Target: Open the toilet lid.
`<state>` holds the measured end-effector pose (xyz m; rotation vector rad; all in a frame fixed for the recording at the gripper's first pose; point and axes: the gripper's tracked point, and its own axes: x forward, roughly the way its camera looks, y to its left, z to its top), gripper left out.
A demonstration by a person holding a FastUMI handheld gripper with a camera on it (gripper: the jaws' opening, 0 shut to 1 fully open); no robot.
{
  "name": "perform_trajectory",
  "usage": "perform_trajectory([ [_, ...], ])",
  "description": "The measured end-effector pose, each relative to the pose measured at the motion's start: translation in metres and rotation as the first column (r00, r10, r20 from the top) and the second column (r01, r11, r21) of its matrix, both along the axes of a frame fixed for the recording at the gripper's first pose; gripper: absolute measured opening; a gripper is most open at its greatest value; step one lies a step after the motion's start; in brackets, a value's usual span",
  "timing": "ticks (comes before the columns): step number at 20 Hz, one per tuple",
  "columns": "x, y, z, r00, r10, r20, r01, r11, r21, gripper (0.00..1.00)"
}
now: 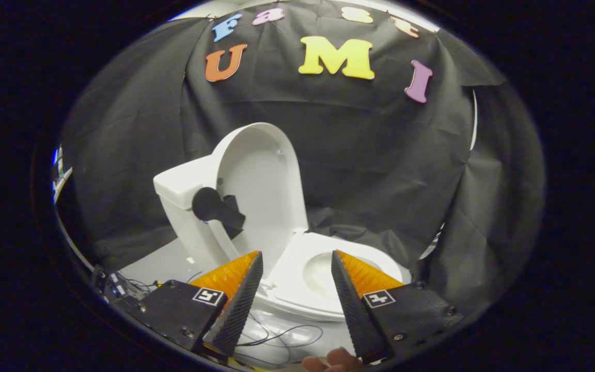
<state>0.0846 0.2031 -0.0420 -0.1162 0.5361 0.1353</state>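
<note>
Fingers (256, 268) spread wide at lower centre, gripping nothing. Beyond them, toilet lid (259, 175) stands raised at centre frame, above the seat (297, 289). Risk: any contact could tip it shut.

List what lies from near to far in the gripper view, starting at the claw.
Open claw holding nothing → loose black cables on the pale floor → white toilet seat → raised white toilet lid → white cistern → black cloth wall.
</note>
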Motion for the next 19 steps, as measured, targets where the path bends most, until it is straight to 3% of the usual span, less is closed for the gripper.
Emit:
perform_trajectory([
  [7,-0.026,-0.075,0.004,0.985,-0.090,0.150,0.093,0.996,-0.014,0.83],
  [10,-0.040,-0.100,0.007,0.965,-0.110,0.237,0.126,0.991,-0.052,0.94],
  [12,-0.051,-0.108,0.006,0.964,-0.102,0.245,0.120,0.991,-0.059,1.00],
  [19,-0.087,-0.139,0.022,0.958,-0.100,0.269,0.101,0.995,0.010,1.00],
])
